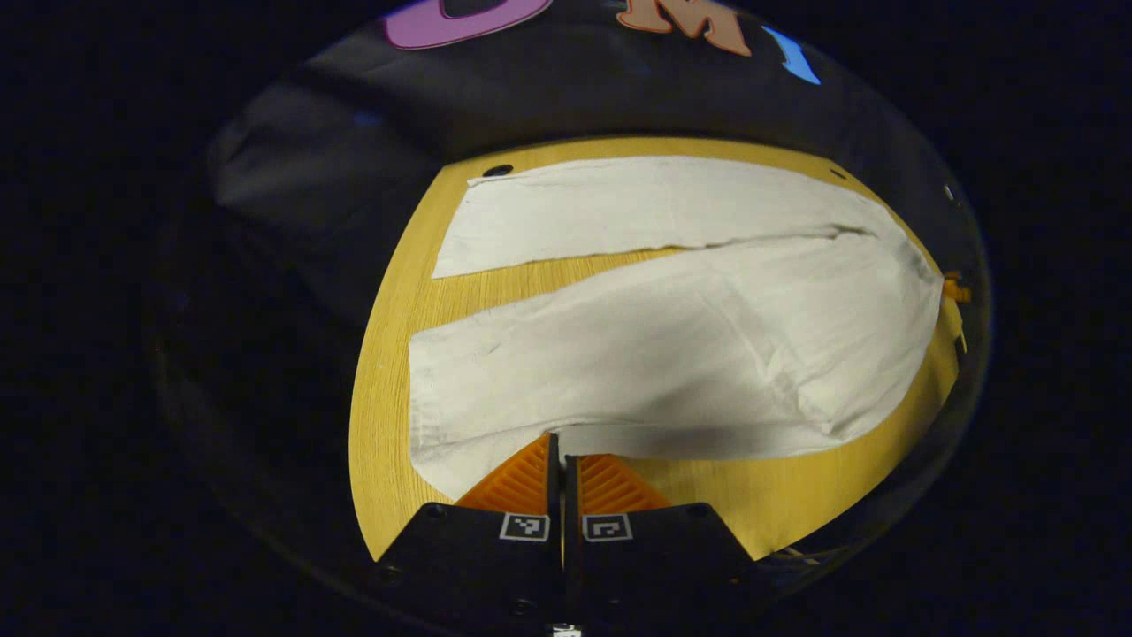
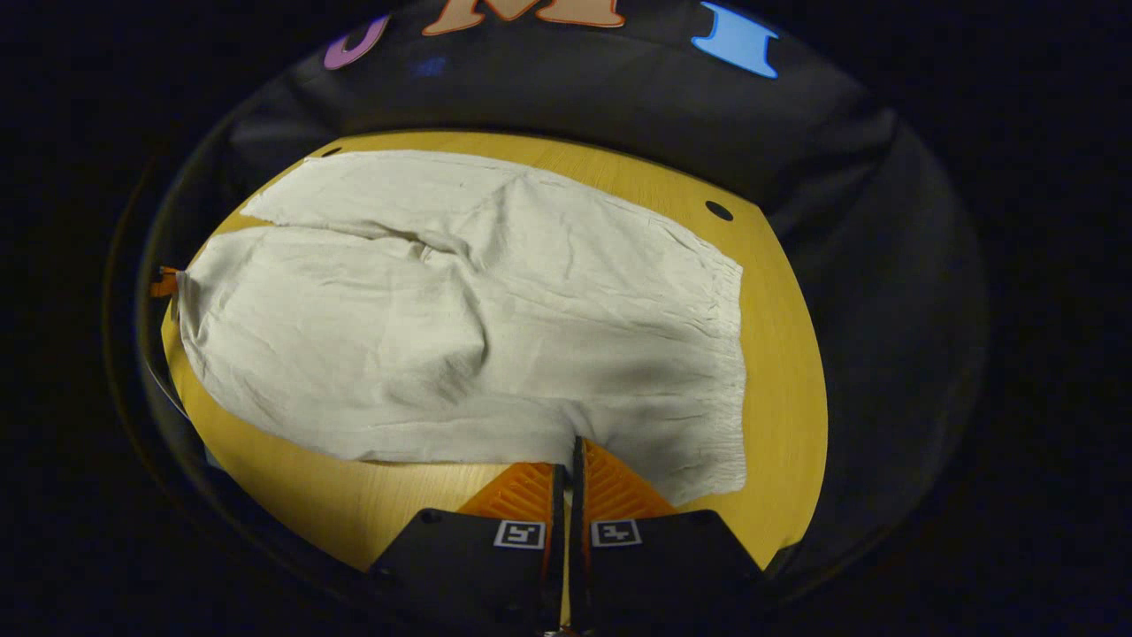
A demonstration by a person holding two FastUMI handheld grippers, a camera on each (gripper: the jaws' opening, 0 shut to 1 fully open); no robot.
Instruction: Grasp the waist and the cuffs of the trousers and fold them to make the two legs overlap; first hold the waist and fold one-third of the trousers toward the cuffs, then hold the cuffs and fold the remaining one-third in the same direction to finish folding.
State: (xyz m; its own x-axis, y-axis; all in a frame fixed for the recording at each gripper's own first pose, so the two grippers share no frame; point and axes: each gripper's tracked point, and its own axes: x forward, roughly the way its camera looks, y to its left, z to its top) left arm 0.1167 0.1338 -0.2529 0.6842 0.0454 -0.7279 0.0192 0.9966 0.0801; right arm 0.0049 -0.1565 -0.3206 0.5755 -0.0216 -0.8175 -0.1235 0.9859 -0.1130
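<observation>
Both tongs, left (image 1: 562, 447) and right (image 2: 573, 451), were closed, each pinching the near hem of the white trousers (image 1: 672, 345). Beyond, the creased trousers lay flat across the wooden counter (image 1: 389, 354), legs parted toward the left tongs' side, gathered waist (image 2: 730, 372) rightward.

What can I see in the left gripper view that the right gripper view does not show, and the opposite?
Left gripper view: the two cuffs and the strip of bare table between the legs. Right gripper view: the gathered waist. Both share the pale trousers lying flat on the wooden table, and each gripper, left gripper and right gripper, shut on the near edge.
</observation>
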